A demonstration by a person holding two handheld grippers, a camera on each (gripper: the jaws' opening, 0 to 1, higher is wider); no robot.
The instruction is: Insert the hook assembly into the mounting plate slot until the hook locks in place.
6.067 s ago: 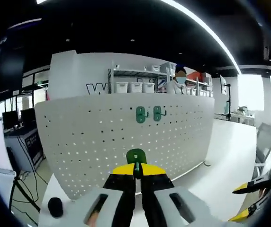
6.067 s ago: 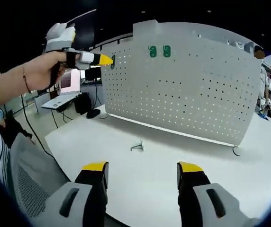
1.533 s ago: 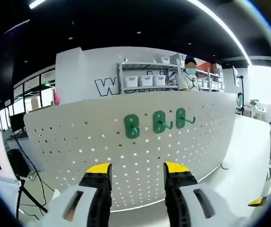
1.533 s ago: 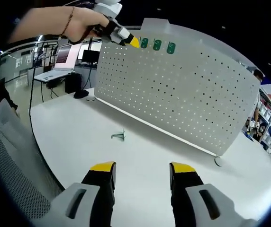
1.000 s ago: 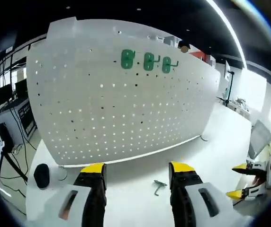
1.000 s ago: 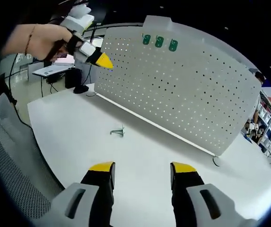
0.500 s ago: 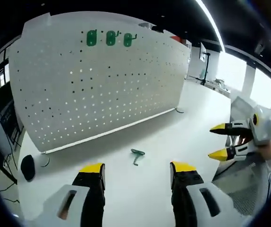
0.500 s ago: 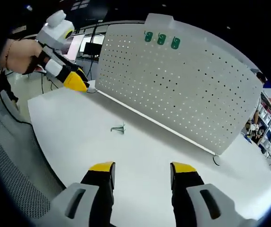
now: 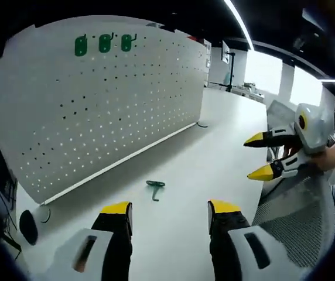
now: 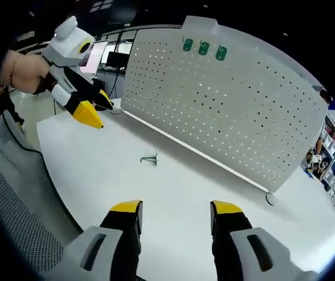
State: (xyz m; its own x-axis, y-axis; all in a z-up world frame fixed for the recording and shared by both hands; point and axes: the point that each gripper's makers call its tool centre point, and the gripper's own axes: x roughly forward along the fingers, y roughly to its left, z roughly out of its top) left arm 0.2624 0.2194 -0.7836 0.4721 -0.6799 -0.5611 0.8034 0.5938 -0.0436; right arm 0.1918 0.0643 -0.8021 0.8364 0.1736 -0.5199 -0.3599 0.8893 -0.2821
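White pegboard point(image 9: 97, 105) w/ green hooks point(image 9: 100, 44); claws yellow-tipped

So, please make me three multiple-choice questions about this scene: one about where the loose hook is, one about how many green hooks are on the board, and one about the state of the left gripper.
1. Where does the loose hook lie?
A. on the white table, in front of the pegboard
B. between the right gripper's jaws
C. hung low on the pegboard

2. How many green hooks sit on the pegboard?
A. one
B. three
C. five

3. How is the left gripper?
A. shut on a hook
B. open and empty
C. shut on nothing

Answers:
1. A: the loose hook lies flat on the table, apart from the pegboard.
2. B: three green hooks stand in a row near the board's top edge.
3. B: the left gripper has its jaws wide apart with nothing between them.
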